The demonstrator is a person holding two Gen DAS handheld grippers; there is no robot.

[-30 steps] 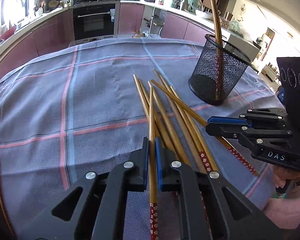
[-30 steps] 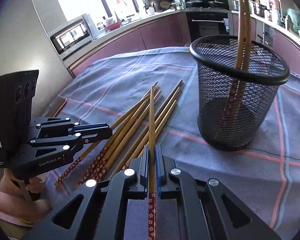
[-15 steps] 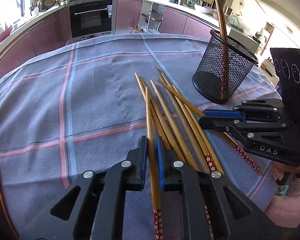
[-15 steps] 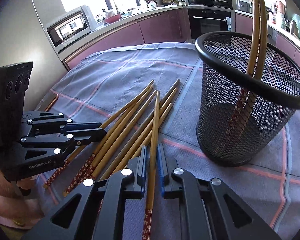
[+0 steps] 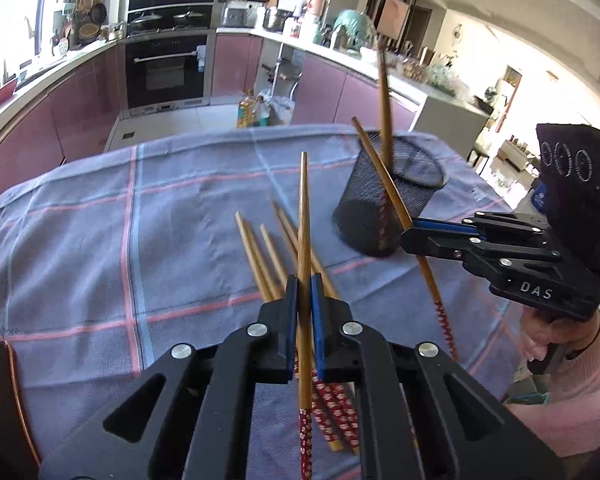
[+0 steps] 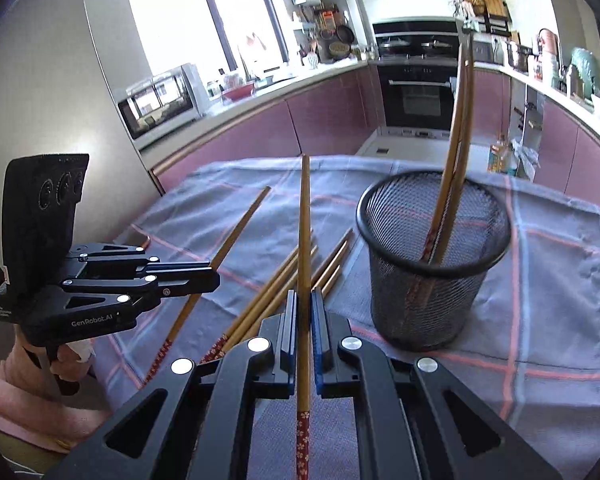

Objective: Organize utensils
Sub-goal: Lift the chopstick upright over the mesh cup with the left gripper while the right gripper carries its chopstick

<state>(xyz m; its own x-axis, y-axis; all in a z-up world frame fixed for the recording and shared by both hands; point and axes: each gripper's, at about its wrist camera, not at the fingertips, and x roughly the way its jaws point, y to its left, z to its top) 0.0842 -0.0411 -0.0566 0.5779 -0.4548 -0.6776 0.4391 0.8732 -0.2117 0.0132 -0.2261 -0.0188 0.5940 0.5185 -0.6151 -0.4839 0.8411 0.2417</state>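
Note:
My left gripper [image 5: 304, 286] is shut on a wooden chopstick [image 5: 303, 216] with a red flowered end and holds it tilted up above the cloth. My right gripper [image 6: 304, 298] is shut on another chopstick [image 6: 305, 224], also lifted; it shows in the left wrist view [image 5: 406, 236] with its chopstick [image 5: 380, 172] slanting in front of the cup. The left gripper shows in the right wrist view [image 6: 214, 278] with its chopstick [image 6: 236, 228]. A black mesh cup [image 6: 432, 264] stands upright on the cloth, holding two chopsticks [image 6: 456, 140]. Several loose chopsticks [image 5: 260, 256] lie between the grippers.
A blue-grey checked cloth [image 5: 100, 240] covers the table, whose copper-edged rim [image 5: 16, 392] shows at the left. Kitchen counters and an oven [image 5: 168, 68] stand beyond the far table edge.
Both grippers have lifted their chopsticks off the pile and up from the cloth. The chopstick tips now point up and away from the table.

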